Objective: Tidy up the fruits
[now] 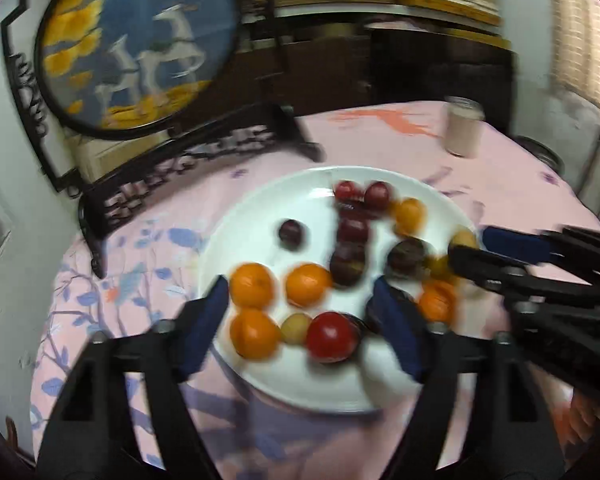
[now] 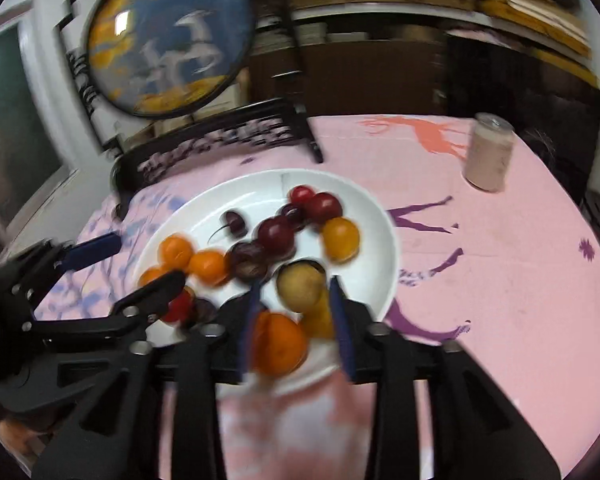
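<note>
— Fruits lie on the white plate [image 1: 260, 200], which sits on the pink worktop [image 1: 380, 148]. On our left we see two oranges [image 1: 252, 285] side by side, with a third orange [image 1: 255, 334] nearer.

— And our left tongs [image 1: 300, 304]?

— Apart, empty, hanging above the near part of the plate. Between their blue pads [image 1: 208, 320] we see a small yellow fruit [image 1: 296, 329] and a red plum [image 1: 332, 336].

— Moving rightward?

— Dark plums [image 1: 350, 256] run from the middle toward the far rim, with one lone plum [image 1: 291, 234] to their left and an amber fruit [image 1: 410, 216] to their right.

— Our right tongs [image 2: 296, 312]?

— Apart as well, over the near right part of the plate. A tan round fruit [image 2: 301, 286] and another orange [image 2: 278, 344] lie between the fingers; blur keeps us from telling whether either pad touches them.

— Farther right?

— A pale can [image 2: 488, 152] stands on the far right of the worktop, well apart from the plate. A round framed deer picture [image 1: 140, 44] stands at the far left.
</note>
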`<state>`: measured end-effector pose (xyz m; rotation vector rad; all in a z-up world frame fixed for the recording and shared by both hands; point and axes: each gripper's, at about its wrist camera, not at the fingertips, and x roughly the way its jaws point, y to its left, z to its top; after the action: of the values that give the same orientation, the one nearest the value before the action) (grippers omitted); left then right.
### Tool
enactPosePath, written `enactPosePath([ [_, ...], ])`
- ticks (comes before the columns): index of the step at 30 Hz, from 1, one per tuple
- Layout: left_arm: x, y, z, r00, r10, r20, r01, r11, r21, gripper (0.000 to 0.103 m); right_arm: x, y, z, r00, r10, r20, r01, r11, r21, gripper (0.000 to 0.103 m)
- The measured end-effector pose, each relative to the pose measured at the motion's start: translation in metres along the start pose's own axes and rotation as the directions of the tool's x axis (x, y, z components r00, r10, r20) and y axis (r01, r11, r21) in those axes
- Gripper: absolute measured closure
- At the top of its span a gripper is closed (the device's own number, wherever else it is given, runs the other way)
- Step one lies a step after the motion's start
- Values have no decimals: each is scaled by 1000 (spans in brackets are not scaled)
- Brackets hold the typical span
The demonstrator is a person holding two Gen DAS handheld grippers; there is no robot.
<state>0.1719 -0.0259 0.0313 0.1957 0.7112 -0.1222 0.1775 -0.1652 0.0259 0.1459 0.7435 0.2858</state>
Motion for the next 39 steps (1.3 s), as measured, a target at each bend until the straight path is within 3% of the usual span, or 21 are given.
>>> enactPosePath([
  [2,2,14,-8,999,-46,-2,46,997,-63,23,-7,-14,-10,996,82,25,-84,994,71,63],
  [4,0,26,-18,998,-68,-13,66,992,-107,20,-16,-21,-15,994,110,22,-112,990,83,63],
  [6,-3,31,-24,998,-70,-6,69,988,-139,8,-26,-21,-20,992,113,48,-117,988,96,51],
  [8,-6,33,-27,997,-83,0,81,985,-154,4,-34,-12,-29,992,107,62,-112,992,65,29],
  [9,-9,31,-29,997,-82,2,81,985,-151,2,-37,-4,-35,994,83,71,-85,996,26,23],
  [11,-16,25,-34,998,-64,14,65,990,-129,2,-44,15,-47,997,5,83,2,997,-81,2],
  [15,-29,22,-44,998,-59,17,61,991,-120,2,-55,35,-60,988,-108,111,129,971,-200,1],
  [21,-50,19,-53,999,-16,47,22,993,-119,2,-68,28,-68,989,-81,120,101,980,-170,1],
  [26,-55,20,-57,997,-53,48,59,988,-143,2,-69,29,-69,990,-70,119,89,983,-159,1],
  [28,-59,19,-59,998,-26,64,35,988,-147,2,-69,30,-69,991,-69,118,87,983,-161,1],
  [31,-58,18,-59,997,-44,65,53,988,-148,2,-71,30,-69,989,-78,123,97,983,-155,1],
  [35,-55,13,-60,998,40,44,-34,991,-131,2,-70,25,-67,990,-80,113,95,986,-135,1],
  [39,-56,11,-63,997,63,45,-57,989,-133,2,-66,20,-66,993,-77,89,87,990,-110,1],
])
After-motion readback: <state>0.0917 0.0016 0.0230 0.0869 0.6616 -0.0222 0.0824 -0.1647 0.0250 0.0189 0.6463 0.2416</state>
